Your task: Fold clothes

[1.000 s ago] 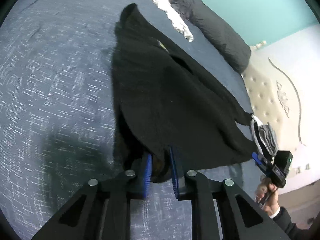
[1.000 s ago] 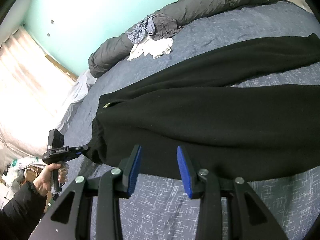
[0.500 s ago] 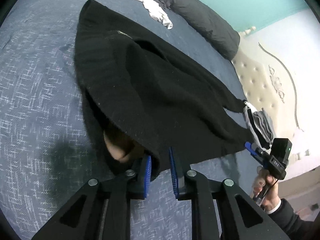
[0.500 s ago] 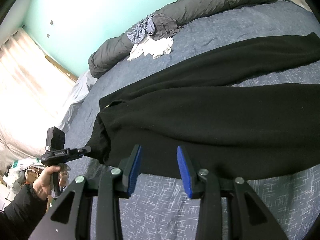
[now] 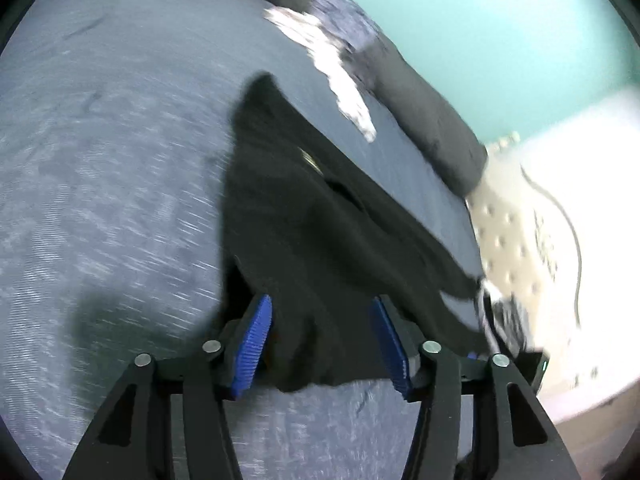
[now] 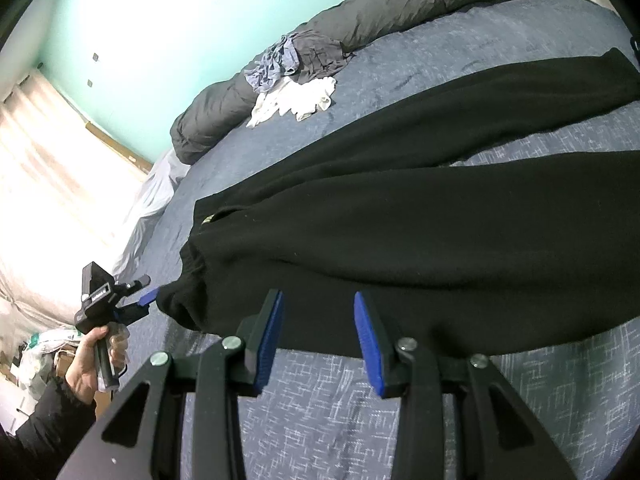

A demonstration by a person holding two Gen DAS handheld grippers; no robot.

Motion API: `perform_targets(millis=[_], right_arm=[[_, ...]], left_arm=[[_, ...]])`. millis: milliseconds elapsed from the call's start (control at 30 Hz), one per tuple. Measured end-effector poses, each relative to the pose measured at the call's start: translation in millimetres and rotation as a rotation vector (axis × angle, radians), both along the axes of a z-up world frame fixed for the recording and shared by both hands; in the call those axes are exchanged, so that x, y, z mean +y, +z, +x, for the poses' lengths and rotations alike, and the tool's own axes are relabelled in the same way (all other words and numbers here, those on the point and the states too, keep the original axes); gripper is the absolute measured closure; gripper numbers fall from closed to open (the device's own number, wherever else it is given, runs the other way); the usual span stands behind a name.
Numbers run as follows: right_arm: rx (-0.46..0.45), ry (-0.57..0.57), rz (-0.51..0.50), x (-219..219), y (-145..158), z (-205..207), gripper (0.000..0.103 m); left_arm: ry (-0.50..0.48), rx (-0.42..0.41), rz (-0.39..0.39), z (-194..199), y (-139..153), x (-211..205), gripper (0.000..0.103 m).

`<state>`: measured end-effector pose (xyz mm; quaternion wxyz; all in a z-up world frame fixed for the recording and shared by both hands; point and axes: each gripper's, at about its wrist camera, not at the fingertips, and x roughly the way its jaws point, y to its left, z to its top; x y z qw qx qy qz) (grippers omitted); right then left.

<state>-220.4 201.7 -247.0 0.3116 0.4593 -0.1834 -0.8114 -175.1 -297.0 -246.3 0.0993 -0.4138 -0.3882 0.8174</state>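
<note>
The black trousers (image 6: 420, 216) lie spread across the blue bed (image 6: 328, 412). The left gripper (image 5: 322, 340) has its fingers spread around the waistband corner, no longer pinching it. The right gripper (image 6: 318, 338) hangs with fingers spread at the trousers' near edge.

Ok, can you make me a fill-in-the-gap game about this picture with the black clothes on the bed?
1. The black garment lies on a ____ bedspread.
2. The left gripper has its jaws ____.
3. The white clothes sit beside a ____ duvet.
4. The wall is ____.

Missing words: blue; open; grey; turquoise
</note>
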Motion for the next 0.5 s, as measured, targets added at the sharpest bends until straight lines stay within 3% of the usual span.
perform_targets(millis=[67,200,333,400,500], right_arm=[[-0.001,-0.003,0.001,-0.1,-0.3,0.0,0.066],[0.0,-0.008,0.004,-2.3,0.7,-0.2,0.066],[-0.002,-0.005,0.004,-8.0,0.6,-1.4,0.066],[-0.002,0.0,0.006,-11.1,0.2,-1.9,0.066],[-0.004,0.004,0.008,-15.4,-1.0,-2.7,0.066]], left_arm=[[0.048,0.001,-0.001,3.3,-0.6,-14.7,0.044],[0.098,-0.061,-0.118,-1.3,-13.1,-30.6,0.044],[0.06,-0.138,-0.268,-10.4,-28.4,-26.6,0.047],[0.029,-0.148,-0.319,-14.2,-30.5,-20.0,0.055],[-0.051,-0.152,-0.42,-23.1,-33.6,2.7,0.057]])
